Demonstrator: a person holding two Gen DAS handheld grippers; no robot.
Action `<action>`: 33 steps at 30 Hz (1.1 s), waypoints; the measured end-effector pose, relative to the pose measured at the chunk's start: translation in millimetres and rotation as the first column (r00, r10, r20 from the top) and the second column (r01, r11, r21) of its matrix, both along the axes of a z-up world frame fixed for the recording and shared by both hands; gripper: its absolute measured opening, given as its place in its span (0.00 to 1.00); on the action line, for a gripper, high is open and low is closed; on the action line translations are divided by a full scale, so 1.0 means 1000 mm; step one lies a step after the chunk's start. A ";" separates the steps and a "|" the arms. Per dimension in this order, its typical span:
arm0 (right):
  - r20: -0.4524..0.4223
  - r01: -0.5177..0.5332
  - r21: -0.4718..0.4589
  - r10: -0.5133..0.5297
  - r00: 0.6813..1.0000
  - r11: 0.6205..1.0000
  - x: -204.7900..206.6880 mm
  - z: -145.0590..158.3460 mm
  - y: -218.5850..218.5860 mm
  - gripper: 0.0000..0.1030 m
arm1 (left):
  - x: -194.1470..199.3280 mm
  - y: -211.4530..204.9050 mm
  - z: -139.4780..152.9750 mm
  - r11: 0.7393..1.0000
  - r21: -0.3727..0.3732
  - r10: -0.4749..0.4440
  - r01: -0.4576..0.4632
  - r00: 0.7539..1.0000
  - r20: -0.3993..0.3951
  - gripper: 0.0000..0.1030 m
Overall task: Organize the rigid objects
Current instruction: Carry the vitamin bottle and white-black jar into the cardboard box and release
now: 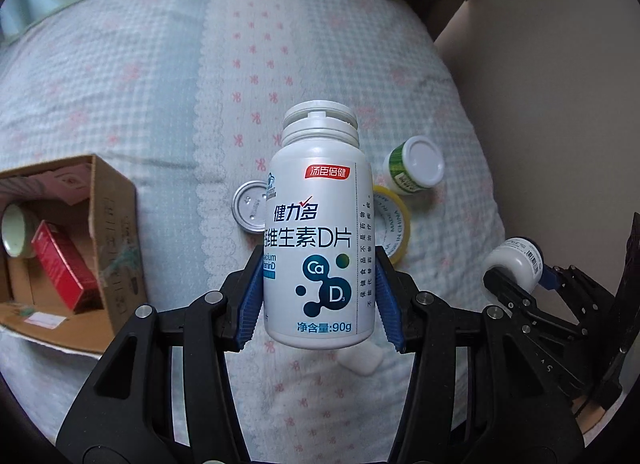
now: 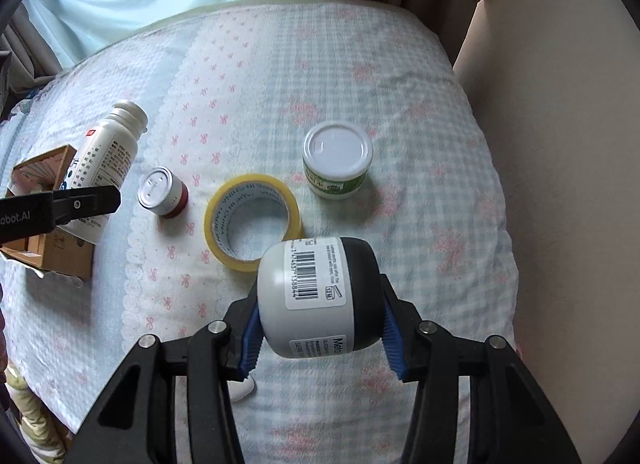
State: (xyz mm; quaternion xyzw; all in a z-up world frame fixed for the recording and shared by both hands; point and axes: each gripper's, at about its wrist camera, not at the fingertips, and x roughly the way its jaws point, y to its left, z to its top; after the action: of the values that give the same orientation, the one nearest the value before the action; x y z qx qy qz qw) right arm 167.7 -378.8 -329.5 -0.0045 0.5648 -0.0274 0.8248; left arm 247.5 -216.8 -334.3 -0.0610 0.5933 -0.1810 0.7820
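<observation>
My left gripper (image 1: 319, 256) is shut on an upright white vitamin bottle (image 1: 320, 232) with a white cap, held above the bed. In the right wrist view that bottle (image 2: 108, 160) hangs at the left over the cardboard box (image 2: 60, 248). My right gripper (image 2: 320, 290) is shut on a white jar with a black cap (image 2: 316, 296), lying sideways with its barcode label up. On the bed below lie a yellow tape roll (image 2: 252, 220), a green-labelled jar with a white lid (image 2: 338, 160) and a small red can with a silver lid (image 2: 162, 192).
The open cardboard box (image 1: 116, 232) at the left holds a red carton (image 1: 60, 264) and a pale jar (image 1: 16, 230). A small white object (image 1: 360, 364) lies on the checked bedspread (image 1: 140, 84). A beige wall (image 2: 560, 144) borders the bed on the right, with curtains behind.
</observation>
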 end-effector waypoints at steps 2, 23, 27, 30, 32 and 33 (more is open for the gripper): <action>0.028 -0.001 0.009 0.001 1.000 1.000 -0.005 0.024 0.002 0.45 | -0.013 0.009 0.028 1.000 -0.023 0.005 -0.004 0.999 0.048 0.45; 0.318 -0.212 0.045 0.188 0.929 0.976 -0.046 0.213 0.191 0.45 | -0.101 0.241 0.206 0.974 -0.149 0.208 -0.169 0.927 0.311 0.45; 0.331 -0.202 0.071 0.168 0.929 0.977 -0.041 0.220 0.242 0.45 | -0.099 0.303 0.206 0.977 -0.136 0.197 -0.163 0.934 0.299 0.45; 0.327 -0.181 0.104 0.138 0.935 0.978 -0.033 0.217 0.278 0.45 | -0.093 0.345 0.198 0.982 -0.118 0.175 -0.147 0.942 0.287 0.45; 0.320 -0.163 0.120 0.118 0.940 0.979 -0.027 0.213 0.301 0.45 | -0.087 0.370 0.191 0.985 -0.102 0.165 -0.141 0.946 0.280 0.45; 0.313 -0.155 0.131 0.107 0.944 0.979 -0.023 0.209 0.313 0.45 | -0.084 0.381 0.186 0.986 -0.096 0.160 -0.139 0.949 0.273 0.45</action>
State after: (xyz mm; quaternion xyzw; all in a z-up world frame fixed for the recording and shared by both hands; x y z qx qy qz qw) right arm 145.1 -66.2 -120.6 0.0257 0.4297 0.0709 0.8998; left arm 164.0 164.7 -147.9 -0.1090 0.4632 -0.1503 0.8666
